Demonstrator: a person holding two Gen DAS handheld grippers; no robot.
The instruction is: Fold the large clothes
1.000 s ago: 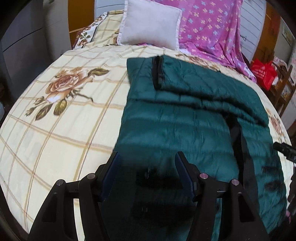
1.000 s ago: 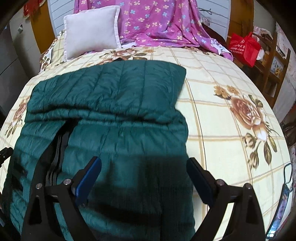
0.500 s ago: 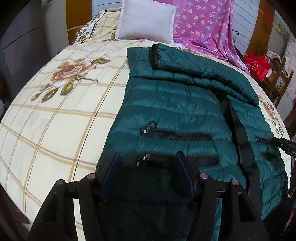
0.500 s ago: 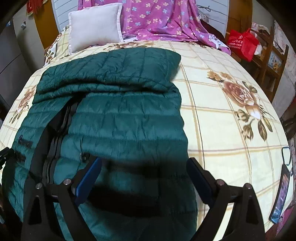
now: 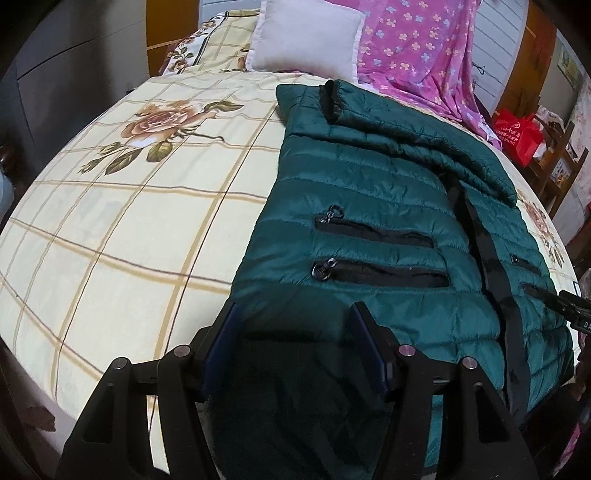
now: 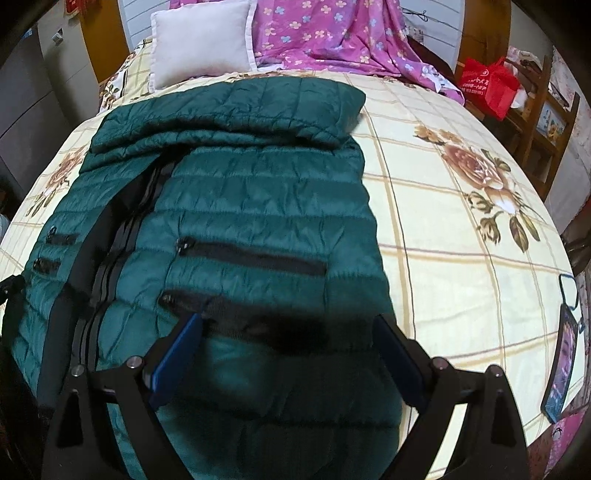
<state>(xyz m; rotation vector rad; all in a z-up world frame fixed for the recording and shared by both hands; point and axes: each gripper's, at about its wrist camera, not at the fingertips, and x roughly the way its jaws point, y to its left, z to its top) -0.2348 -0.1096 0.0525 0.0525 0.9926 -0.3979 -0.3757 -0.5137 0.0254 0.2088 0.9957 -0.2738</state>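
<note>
You stand in a home bedroom: ahead of your claws, a bed (rose-print sheet), pillow and purple blanket.

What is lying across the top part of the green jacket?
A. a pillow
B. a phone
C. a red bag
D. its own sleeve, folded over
D: the sleeve lies folded across the jacket, its black cuff at the left end; nothing else rests on it.

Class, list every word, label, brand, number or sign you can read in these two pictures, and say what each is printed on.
Nothing can be read in full.
Red bag: white print, too small and blurred to read.
Right gripper, seen at the edge of the left view: white letters cut off by the frame, unreadable.
Green jacket: no label or brand visible.
Phone: lit screen, no text legible.
</note>
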